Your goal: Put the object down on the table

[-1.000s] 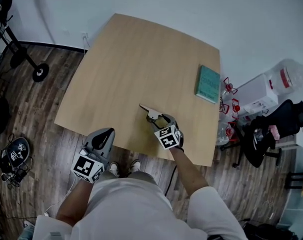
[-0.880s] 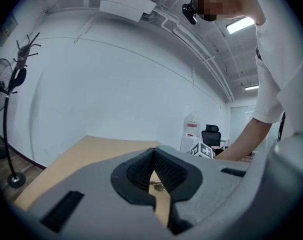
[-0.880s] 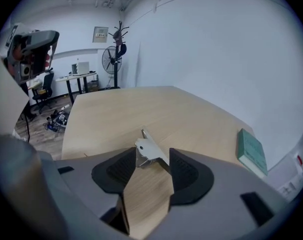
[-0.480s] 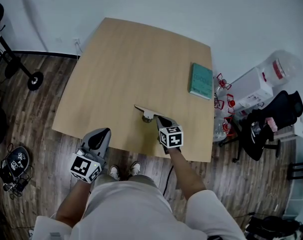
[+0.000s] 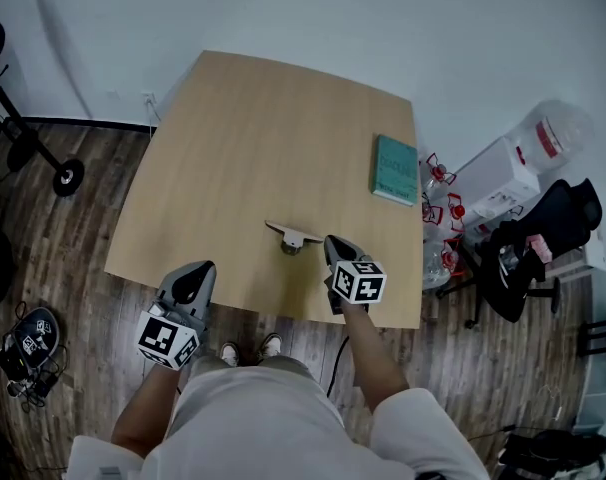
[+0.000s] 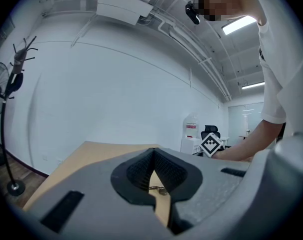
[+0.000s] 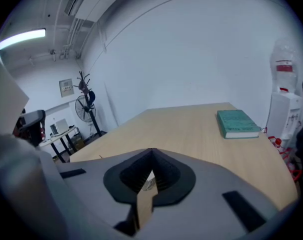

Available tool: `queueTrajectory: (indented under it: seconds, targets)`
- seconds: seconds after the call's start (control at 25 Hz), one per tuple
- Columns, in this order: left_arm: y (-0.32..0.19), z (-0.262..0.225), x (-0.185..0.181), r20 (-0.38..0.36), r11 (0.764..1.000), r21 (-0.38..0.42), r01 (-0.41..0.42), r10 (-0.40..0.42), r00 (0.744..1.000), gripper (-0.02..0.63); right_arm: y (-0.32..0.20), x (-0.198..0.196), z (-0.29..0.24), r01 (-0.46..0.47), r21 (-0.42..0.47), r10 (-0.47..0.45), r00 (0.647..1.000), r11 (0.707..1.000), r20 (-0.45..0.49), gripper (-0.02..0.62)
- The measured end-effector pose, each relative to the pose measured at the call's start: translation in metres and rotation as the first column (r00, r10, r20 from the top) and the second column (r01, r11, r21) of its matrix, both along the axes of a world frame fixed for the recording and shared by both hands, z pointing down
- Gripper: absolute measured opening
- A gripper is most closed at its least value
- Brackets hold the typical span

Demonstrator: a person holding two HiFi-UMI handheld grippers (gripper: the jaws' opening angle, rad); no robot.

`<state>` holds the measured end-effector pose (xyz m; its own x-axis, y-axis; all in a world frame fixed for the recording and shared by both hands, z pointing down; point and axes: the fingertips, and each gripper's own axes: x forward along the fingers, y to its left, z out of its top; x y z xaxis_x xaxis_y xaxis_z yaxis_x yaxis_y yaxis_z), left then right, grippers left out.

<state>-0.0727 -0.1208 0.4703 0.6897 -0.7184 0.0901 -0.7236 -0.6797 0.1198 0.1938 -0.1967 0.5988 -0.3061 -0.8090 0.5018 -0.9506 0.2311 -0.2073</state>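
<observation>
The object [image 5: 291, 236], a small grey metal piece with a flat plate on a round foot, rests on the wooden table [image 5: 253, 138] near its front edge. My right gripper [image 5: 334, 245] is just right of it and a little nearer me, apart from it, its jaws shut with nothing held. My left gripper [image 5: 196, 277] hangs over the table's front left edge, also shut and empty. In the left gripper view, the shut jaws [image 6: 152, 151] leave a slit through which the object [image 6: 157, 188] shows. The right gripper view has its shut jaws [image 7: 151, 151] and a glimpse of the object [image 7: 149, 184].
A teal book [image 5: 394, 169] lies by the table's right edge, also in the right gripper view [image 7: 237, 123]. Right of the table stand a water jug [image 5: 551, 133], a white box [image 5: 491, 183] and a black chair [image 5: 548, 238]. A stand's wheeled base [image 5: 68, 175] is on the left floor.
My right gripper, open round the object a second ago, has shut empty and drawn back to the right, towards me. The object stays on the table. The left gripper has barely moved.
</observation>
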Motion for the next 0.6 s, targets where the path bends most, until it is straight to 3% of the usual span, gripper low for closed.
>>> queueTrajectory:
  seconds: [0.12, 0.28, 0.6]
  targets:
    - [-0.006, -0.007, -0.004, 0.001, 1.0, 0.016, 0.009, -0.009, 1.0, 0.005, -0.003, 0.015, -0.03, -0.06, 0.064, 0.057, 0.997, 0.996, 0.051, -0.003]
    - [-0.016, -0.019, -0.014, 0.001, 0.998, 0.046, 0.031, -0.031, 1.0, 0.005, -0.005, 0.035, -0.074, -0.098, 0.159, 0.093, 0.995, 0.982, 0.041, -0.003]
    - [-0.038, -0.066, -0.03, 0.001, 0.989, 0.14, 0.055, -0.056, 0.998, 0.005, 0.006, 0.057, -0.179, -0.081, 0.362, 0.087, 0.996, 0.929, -0.002, -0.003]
